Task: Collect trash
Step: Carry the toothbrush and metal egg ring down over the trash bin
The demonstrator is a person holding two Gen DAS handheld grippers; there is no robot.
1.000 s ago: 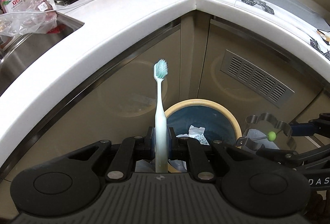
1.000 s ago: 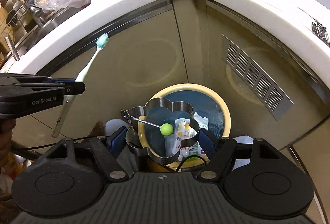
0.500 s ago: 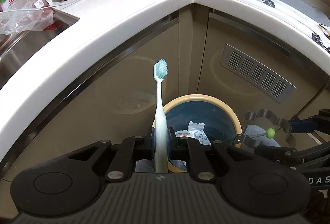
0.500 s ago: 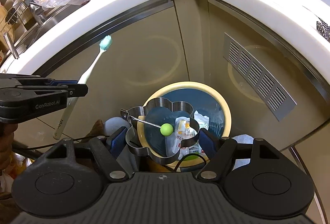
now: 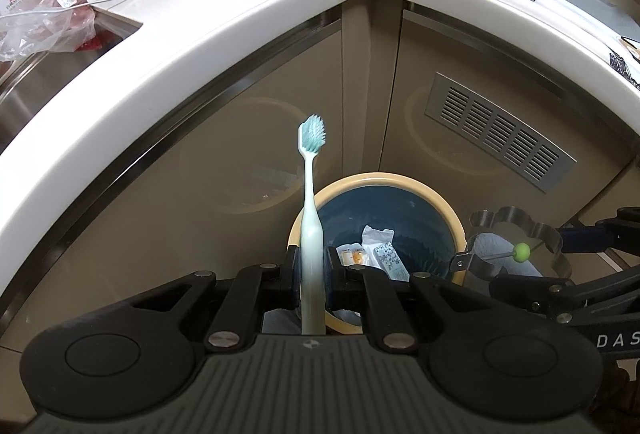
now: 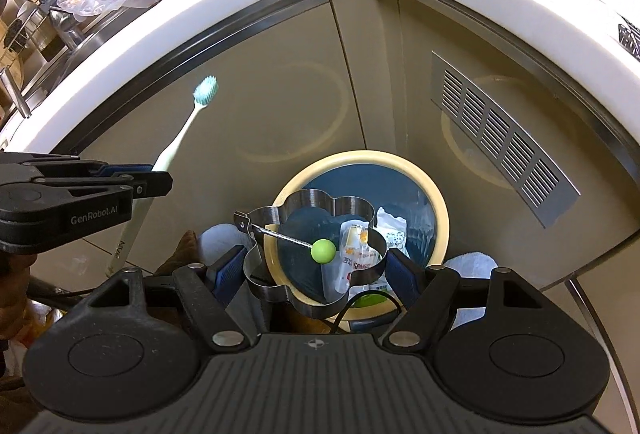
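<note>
A: What does the right claw (image 6: 316,266) have?

B: It squeezes a metal flower ring (image 6: 312,254), right over the bin (image 6: 438,210).

A: And the left claw (image 5: 312,270)?

B: Shut tight on a toothbrush (image 5: 310,218), brush end up. The bin sits just past it, a bit right.

Both claws are matte black with blue pads, silver screws (one side lettered "GenRobot.AI")
</note>
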